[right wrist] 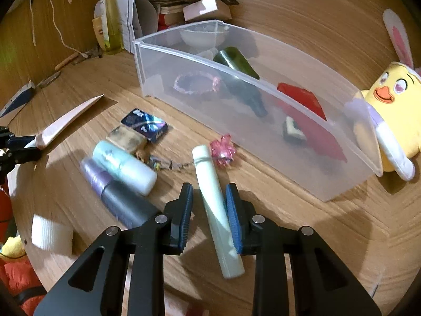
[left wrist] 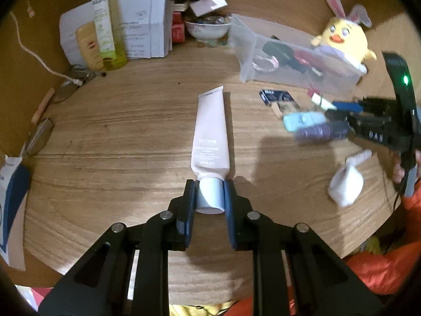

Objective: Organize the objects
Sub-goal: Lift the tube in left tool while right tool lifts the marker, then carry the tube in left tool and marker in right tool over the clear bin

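My left gripper [left wrist: 209, 197] is shut on the pale blue cap of a pink cosmetic tube [left wrist: 210, 134] that points away over the wooden table; the tube also shows in the right wrist view [right wrist: 67, 123]. My right gripper [right wrist: 209, 205] is open around a pale green cylinder tube [right wrist: 215, 205], which touches the right finger with a gap on the left. The clear plastic bin [right wrist: 263, 89] stands just beyond, holding a dark green bottle [right wrist: 236, 63], a bracelet and a red item.
A light blue bottle [right wrist: 123, 167], a purple and grey bottle [right wrist: 115, 194], a dark card pack [right wrist: 144, 125], a pink trinket [right wrist: 222, 150] and a white cup [right wrist: 51, 234] lie left of my right gripper. A yellow chick plush [right wrist: 389, 100] sits behind the bin. Papers and bottles [left wrist: 105, 26] crowd the back.
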Motion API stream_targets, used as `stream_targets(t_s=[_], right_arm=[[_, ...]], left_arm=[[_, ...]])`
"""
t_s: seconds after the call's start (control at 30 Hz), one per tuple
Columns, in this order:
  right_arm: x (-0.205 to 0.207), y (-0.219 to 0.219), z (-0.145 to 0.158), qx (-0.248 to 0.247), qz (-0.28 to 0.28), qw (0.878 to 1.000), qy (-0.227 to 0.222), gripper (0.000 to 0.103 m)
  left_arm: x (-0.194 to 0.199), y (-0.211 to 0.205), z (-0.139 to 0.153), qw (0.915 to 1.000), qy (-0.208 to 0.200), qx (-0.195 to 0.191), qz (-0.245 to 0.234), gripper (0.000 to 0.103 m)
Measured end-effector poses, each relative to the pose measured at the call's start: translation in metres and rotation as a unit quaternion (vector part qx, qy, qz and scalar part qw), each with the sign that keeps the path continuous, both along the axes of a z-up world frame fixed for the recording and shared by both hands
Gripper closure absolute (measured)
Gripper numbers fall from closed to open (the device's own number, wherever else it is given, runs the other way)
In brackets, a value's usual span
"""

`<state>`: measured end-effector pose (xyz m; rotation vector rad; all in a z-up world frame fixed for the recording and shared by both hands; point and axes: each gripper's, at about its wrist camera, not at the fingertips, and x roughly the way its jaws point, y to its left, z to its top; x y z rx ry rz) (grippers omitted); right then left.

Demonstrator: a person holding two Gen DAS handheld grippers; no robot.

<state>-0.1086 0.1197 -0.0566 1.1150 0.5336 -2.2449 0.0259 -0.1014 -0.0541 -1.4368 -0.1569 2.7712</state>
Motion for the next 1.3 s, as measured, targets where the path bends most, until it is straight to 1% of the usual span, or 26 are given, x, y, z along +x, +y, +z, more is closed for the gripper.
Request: stream_targets(t_s=[0.03, 0.07, 0.13, 0.2, 0.37, 0.53, 0.6, 0.97, 1.3], right_arm=[[0.0, 0.0, 0.0, -0.001, 0.001, 1.0, -0.001, 0.086], [0.004, -0.003, -0.001, -0.002, 0.003, 1.0, -0.002, 0.089], [0.008, -0.001, -0.001, 0.0, 0.004, 1.0, 0.001, 0.089], [0.012, 0.004, -0.001, 0.004, 0.001, 1.0, 0.002, 0.089], [0.019, 0.025, 0.004, 0.005, -0.023, 1.0, 0.008, 0.089], [0.02, 0.044, 0.017, -0.018, -0.053, 0.998, 0.022, 0.089], [0.02, 0.045, 0.023, -0.028, -0.058, 0.998, 0.028, 0.089], [0.022, 0.04, 0.057, -0.08, -0.045, 0.994, 0.066, 0.089], [0.021, 0.033, 0.087, -0.112, -0.036, 0.988, 0.101, 0.089]], left_arm=[[-0.002, -0.002, 0.001, 1.0, 0.003, 0.008, 0.002, 0.082], [-0.003, -0.002, 0.003, 0.9999, 0.008, 0.011, 0.004, 0.082], [-0.006, 0.0, 0.008, 0.9997, 0.022, 0.008, 0.006, 0.082], [-0.008, 0.004, 0.014, 0.9993, 0.038, -0.002, 0.005, 0.082], [-0.016, 0.013, 0.021, 0.9984, 0.056, -0.002, -0.005, 0.082], [-0.019, 0.012, 0.033, 0.9969, 0.078, 0.006, 0.001, 0.082], [-0.018, 0.01, 0.041, 0.996, 0.089, 0.007, 0.004, 0.082], [-0.021, 0.011, 0.084, 0.9891, 0.146, -0.016, 0.01, 0.083], [-0.035, 0.012, 0.115, 0.982, 0.188, -0.015, 0.012, 0.083]])
